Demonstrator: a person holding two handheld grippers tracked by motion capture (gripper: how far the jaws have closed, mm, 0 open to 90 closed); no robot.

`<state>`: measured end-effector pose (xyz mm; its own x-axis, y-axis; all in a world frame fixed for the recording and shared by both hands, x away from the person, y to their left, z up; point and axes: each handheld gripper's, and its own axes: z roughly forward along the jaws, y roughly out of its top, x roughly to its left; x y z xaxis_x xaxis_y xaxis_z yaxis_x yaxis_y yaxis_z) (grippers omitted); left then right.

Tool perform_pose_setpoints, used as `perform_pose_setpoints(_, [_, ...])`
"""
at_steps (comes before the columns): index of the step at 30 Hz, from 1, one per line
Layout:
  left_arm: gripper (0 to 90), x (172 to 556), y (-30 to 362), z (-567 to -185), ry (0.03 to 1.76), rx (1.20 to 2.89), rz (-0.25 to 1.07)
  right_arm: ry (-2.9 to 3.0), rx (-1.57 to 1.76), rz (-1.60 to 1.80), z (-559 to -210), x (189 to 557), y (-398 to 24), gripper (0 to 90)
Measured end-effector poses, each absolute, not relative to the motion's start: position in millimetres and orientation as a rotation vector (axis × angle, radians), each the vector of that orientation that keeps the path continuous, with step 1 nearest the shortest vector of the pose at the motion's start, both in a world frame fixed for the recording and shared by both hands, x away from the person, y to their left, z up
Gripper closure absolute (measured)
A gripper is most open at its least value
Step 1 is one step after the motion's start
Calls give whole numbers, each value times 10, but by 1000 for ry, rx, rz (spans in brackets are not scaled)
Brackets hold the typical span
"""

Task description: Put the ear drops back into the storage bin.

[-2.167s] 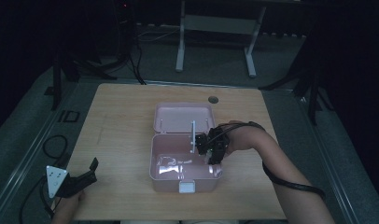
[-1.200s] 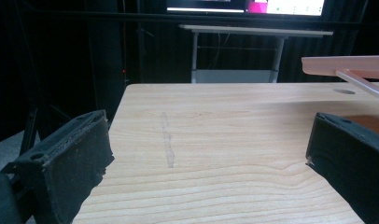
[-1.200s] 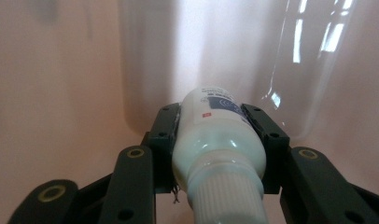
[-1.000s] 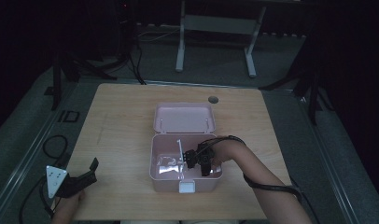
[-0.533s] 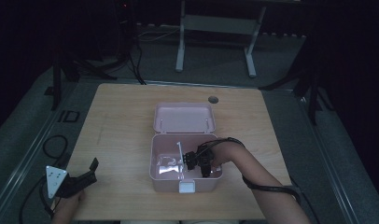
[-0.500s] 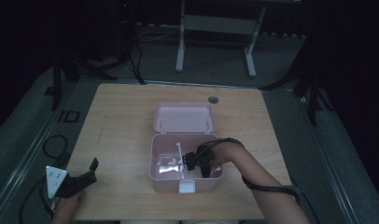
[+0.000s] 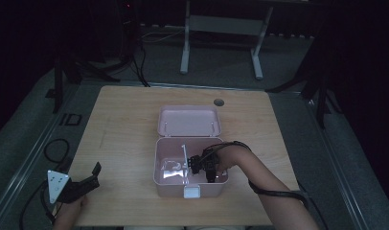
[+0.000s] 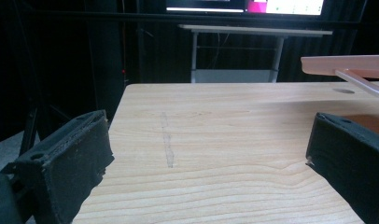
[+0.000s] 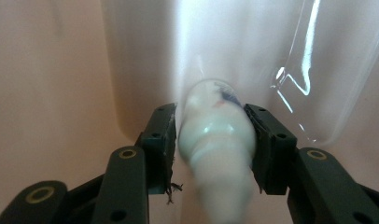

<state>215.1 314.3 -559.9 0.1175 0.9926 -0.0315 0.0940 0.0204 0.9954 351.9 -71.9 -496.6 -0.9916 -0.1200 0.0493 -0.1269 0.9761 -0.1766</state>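
Note:
An open pink box (image 7: 216,183) sits mid-table with its lid (image 7: 188,120) laid back. My right gripper (image 7: 202,166) reaches down inside it. In the right gripper view the right gripper (image 9: 214,131) has a long white tube-shaped thing (image 9: 215,135) between its pads, both of which touch it; the jaws have just been opening slightly. In the high view that white thing (image 7: 184,160) is a thin pale stick. My left gripper (image 7: 85,184) rests at the table's front left, and in its own view the left gripper (image 8: 211,142) is open over bare wood.
Crumpled clear plastic (image 7: 169,166) lies in the box's left half and shows beside the jaws as a clear plastic sheet (image 9: 318,70). The wooden table (image 7: 125,124) has a round cable hole (image 7: 218,102) behind the lid. A desk frame (image 7: 221,28) stands beyond the table.
My right gripper carried the white thing from above the lid down and leftward into the box, then held still. The left gripper has not moved.

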Motion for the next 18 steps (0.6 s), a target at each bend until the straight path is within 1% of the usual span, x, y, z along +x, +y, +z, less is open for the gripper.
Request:
perform_pose_setpoints(4, [4, 2151, 3142, -5599, 1200, 1311, 1058, -3084, 206, 271, -4907, 3514, -728, 545])
perform_pose_setpoints(6, [4, 2152, 3142, -5599, 1201, 1314, 1057, -3095, 205, 258, -4860, 3522, -729, 526])
perform_pose_setpoints(18, [4, 2152, 3139, -5599, 1201, 1315, 1060, -3158, 193, 175, -4449, 3520, -781, 508])
